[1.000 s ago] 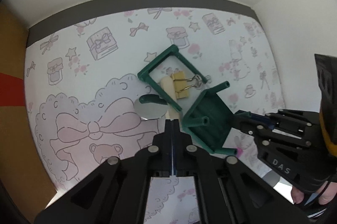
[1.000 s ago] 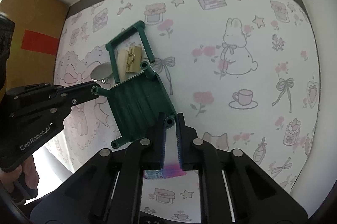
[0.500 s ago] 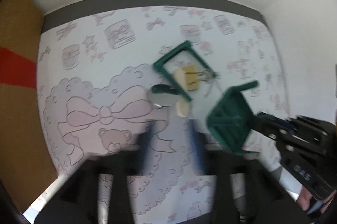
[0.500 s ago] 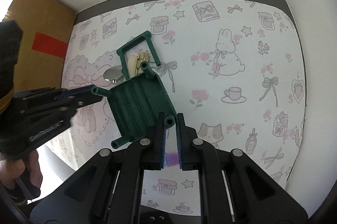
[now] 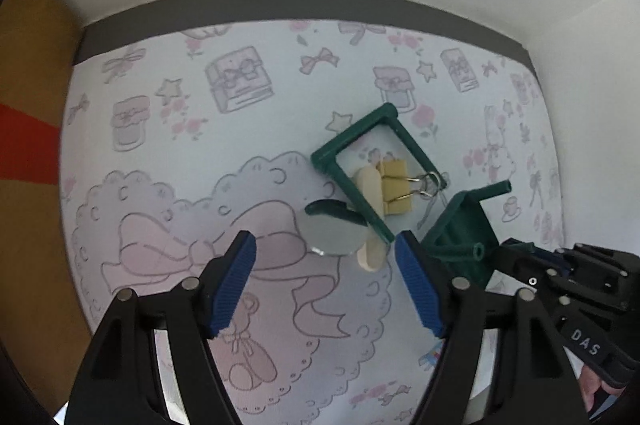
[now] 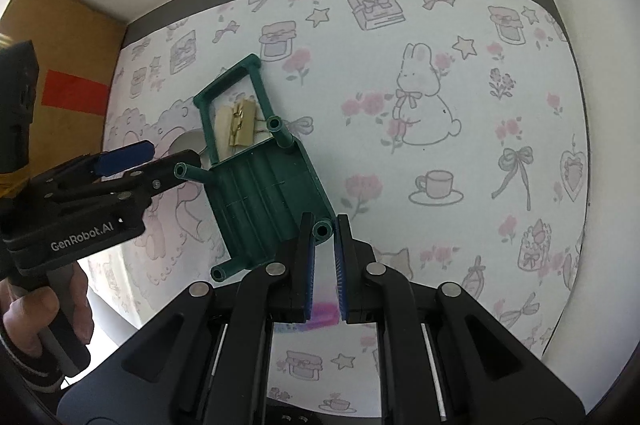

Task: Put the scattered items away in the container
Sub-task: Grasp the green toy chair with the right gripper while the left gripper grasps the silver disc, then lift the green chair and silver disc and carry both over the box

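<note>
Since a second ago, left gripper (image 5: 325,257) fingers, then pressed together, are standing wide apart, hovering over the round silver mirror (image 5: 334,235) and pale wooden stick (image 5: 370,199). Right gripper (image 6: 323,231) is clamping one leg of the tilted dark green plastic stool-shaped container (image 6: 266,195). Yellow binder clip (image 5: 396,187) is lying at 1 o'clock from the mirror, on the pastel patterned mat (image 6: 460,185).

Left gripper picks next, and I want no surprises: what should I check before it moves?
1. Left gripper open: ok.
2. Right gripper shut on green container leg: ok.
3. Silver disc lined up ahead of left gripper: ok.
4. Wooden stick free to lift: not ok, container's handle bar crosses it.
5. Binder clip put away: not ok, lies on mat inside handle frame.
6. Container's opening reachable: cannot tell.
</note>
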Demonstrator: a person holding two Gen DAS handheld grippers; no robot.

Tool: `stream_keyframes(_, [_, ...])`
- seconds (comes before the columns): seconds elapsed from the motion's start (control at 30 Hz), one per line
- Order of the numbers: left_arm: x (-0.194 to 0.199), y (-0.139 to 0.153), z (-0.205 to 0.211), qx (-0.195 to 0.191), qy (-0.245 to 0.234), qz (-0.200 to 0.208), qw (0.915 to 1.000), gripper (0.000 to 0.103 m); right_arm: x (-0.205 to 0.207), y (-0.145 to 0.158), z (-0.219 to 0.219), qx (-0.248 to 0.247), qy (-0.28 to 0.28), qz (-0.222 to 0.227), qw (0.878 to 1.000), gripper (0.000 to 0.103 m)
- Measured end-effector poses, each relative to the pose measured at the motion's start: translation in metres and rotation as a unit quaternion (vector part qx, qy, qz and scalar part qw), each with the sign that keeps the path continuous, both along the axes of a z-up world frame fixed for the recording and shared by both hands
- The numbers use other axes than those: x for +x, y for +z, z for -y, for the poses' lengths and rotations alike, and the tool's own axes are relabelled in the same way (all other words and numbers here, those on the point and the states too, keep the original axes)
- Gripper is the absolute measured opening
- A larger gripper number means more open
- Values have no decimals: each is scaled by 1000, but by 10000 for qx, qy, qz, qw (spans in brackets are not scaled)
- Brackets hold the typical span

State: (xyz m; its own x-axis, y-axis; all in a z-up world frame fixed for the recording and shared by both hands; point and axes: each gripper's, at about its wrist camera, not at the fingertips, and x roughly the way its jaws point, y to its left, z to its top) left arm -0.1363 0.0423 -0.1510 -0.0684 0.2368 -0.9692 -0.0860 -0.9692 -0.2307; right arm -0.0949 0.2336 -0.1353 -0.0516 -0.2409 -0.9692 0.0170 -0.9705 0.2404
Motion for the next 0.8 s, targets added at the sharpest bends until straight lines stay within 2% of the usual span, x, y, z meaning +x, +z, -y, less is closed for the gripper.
stream_keyframes(0.1, [-3, -6, -7, -59, -131, 23, 9999, 68, -4, -3, 0, -5, 12, 26, 10000, 9])
stream_keyframes(0.33, [-4, 2, -18, -19, -430, -60, 9991, 42, -6, -3, -5, -6, -19, 47, 10000, 9])
stream_keyframes(0.6, [-1, 2, -10, 251, -479, 88, 9985, 24, -6, -1, -6, -4, -50, 22, 10000, 9])
stream_keyframes(0.8, [13, -4, -9, 317, -572, 261, 9975, 23, -5, 1, -6, -16, -40, -6, 10000, 9])
